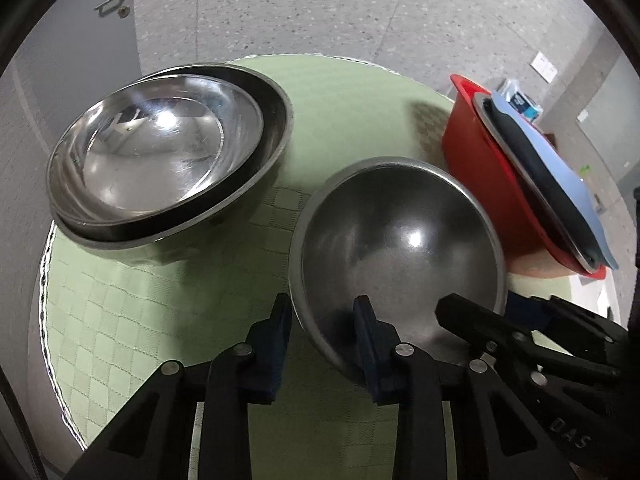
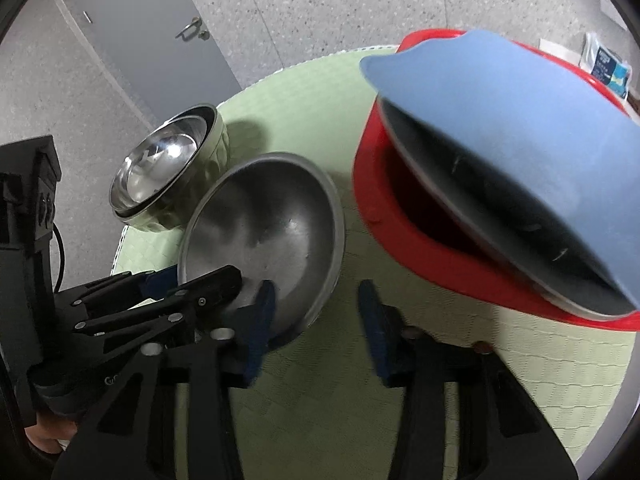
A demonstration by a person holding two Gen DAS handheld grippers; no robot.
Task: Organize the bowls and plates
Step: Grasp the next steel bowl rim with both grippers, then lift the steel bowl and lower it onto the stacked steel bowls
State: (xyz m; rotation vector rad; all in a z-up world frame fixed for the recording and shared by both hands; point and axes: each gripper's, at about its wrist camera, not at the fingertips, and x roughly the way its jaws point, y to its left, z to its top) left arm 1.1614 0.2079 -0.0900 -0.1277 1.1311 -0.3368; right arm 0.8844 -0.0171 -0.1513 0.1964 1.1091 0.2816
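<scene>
A matte steel bowl (image 1: 400, 248) (image 2: 272, 216) stands tilted on the green-clothed round table (image 1: 140, 340) (image 2: 460, 368). My left gripper (image 1: 322, 312) (image 2: 192, 280) is shut on its near rim, one pad outside and one inside. My right gripper (image 2: 316, 300) (image 1: 504, 308) straddles the rim further round. Its inner finger is in the bowl and its outer finger (image 2: 372, 320) stands apart from the rim with cloth showing between. Two shiny steel bowls (image 1: 160, 152) (image 2: 160, 168) sit nested at the left. A red basin (image 1: 480, 168) (image 2: 400, 240) at the right holds a dark plate (image 1: 532, 168) (image 2: 460, 184) and a blue plate (image 1: 568, 184) (image 2: 500, 120), both leaning.
The table edge (image 1: 48, 280) curves close on the left, with speckled floor (image 1: 320, 8) beyond. A grey cabinet door with a handle (image 2: 192, 30) stands at the back left. A blue packet (image 2: 608, 64) lies past the basin. A hand (image 2: 44, 436) holds the left gripper.
</scene>
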